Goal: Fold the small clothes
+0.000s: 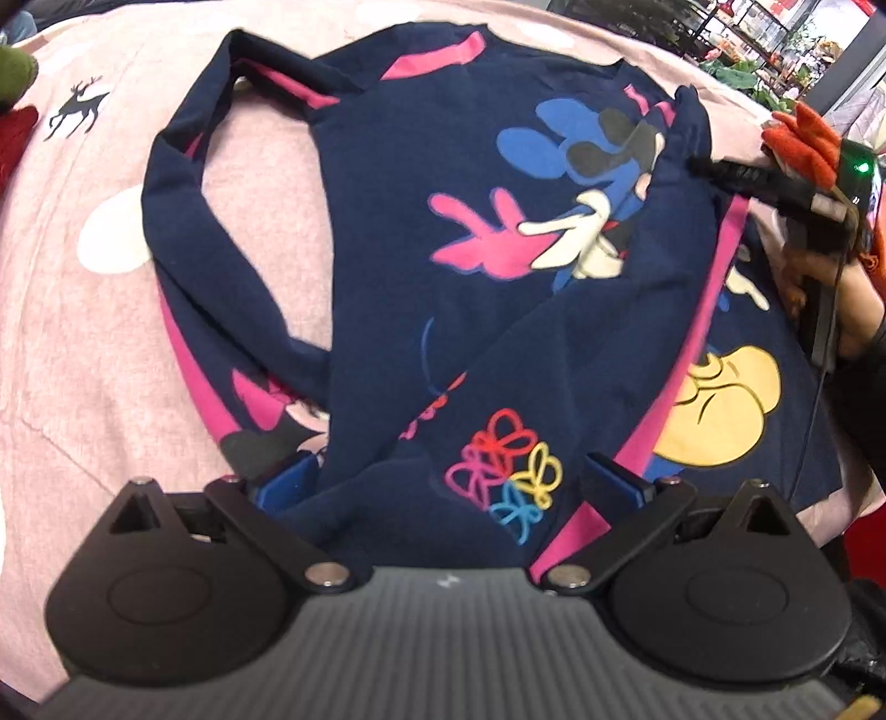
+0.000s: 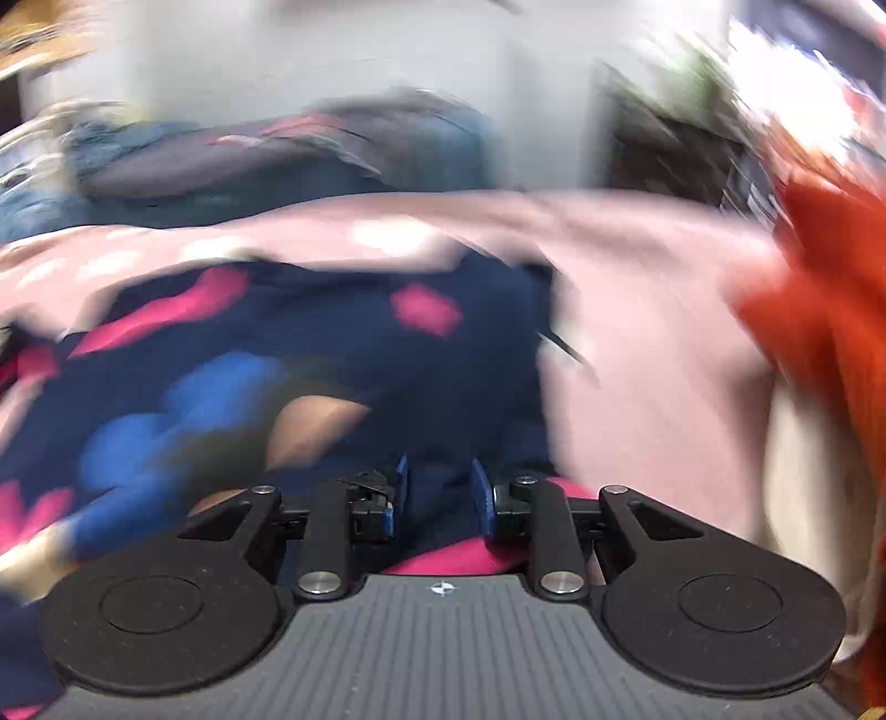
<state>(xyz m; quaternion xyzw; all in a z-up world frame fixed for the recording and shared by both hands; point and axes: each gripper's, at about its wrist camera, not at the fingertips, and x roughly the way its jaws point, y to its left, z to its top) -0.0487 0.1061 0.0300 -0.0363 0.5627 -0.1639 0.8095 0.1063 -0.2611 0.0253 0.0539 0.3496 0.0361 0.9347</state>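
the left gripper (image 1: 451,482) stands wide over the near hem of the navy top (image 1: 387,266), cloth between its jaws but not pinched, likely steadying the fold. the top lies on the pink sheet (image 1: 83,343), 1 sleeve crossed over its front. farther off, the right gripper (image 2: 437,495), jaws narrow with a gap, nothing gripped, sits at the top's edge. no baskets or boxes visible.

I am working at a bed-like surface under a pink sheet (image 1: 66,288) printed with deer and white dots; beyond the sheet's far right corner, shop-style shelves (image 1: 775,33) with plants are showing.
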